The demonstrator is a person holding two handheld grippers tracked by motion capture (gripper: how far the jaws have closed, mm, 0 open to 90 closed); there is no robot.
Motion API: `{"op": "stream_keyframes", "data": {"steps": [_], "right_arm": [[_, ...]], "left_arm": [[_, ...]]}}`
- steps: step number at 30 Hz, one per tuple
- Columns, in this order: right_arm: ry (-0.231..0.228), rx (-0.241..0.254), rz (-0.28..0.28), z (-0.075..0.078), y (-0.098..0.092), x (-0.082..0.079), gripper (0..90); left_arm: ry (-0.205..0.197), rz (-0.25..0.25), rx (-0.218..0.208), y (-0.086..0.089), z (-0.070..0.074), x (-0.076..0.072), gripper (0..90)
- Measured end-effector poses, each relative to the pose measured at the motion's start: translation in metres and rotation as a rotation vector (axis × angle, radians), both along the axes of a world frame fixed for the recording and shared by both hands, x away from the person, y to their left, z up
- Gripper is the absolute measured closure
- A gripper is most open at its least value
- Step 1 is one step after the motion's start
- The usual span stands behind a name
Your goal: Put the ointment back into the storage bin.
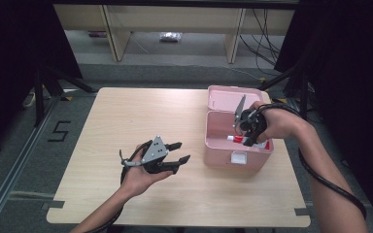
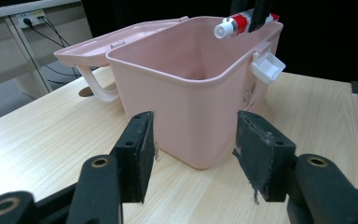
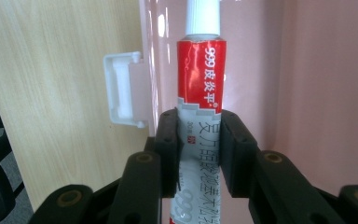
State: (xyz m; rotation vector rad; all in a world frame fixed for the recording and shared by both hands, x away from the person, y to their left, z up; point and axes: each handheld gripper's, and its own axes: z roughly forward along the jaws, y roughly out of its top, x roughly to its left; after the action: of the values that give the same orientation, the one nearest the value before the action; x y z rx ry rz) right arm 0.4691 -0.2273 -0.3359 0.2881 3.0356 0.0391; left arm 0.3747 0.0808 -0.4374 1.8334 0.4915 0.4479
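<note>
1. Worktop (image 1: 126,116): pale wood-grain, with a pink plastic box (image 1: 238,145) on its right half. The hinged lid (image 1: 230,98) is thrown fully back and lies flat behind the box. A white latch (image 1: 239,158) sits on the near wall.
2. Surroundings: wooden furniture legs and loose cables on the floor beyond the far edge; a black "5" marked on the floor to the left.
3. Left tongs (image 1: 179,151): held in the left hand over the worktop, just left of the box and aimed at it. Jaws apart, nothing between them. In the left gripper view the box wall (image 2: 191,121) stands directly ahead of the jaws, not touching them.
4. Right tongs (image 1: 246,141): above the open box, near its front wall.
5. Ointment tube (image 3: 200,84), red and white with a white cap (image 3: 203,16): clamped at mid-length by the right tongs, pads pressing both sides.
6. Tube position: over the box's inside, beside the front rim by the latch (image 3: 123,88); the left gripper view shows it level with the rim, cap (image 2: 224,29) end sticking out from the tongs.
</note>
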Motion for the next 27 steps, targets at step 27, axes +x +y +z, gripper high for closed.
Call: {"op": "stream_keyframes", "data": {"steps": [27], "right_arm": [[0.007,-0.018,0.015,-0.0095,-0.0017,0.0086,72.2]], "left_arm": [[0.003,-0.004,0.0,-0.0014,-0.0015,-0.0014,46.6]]}}
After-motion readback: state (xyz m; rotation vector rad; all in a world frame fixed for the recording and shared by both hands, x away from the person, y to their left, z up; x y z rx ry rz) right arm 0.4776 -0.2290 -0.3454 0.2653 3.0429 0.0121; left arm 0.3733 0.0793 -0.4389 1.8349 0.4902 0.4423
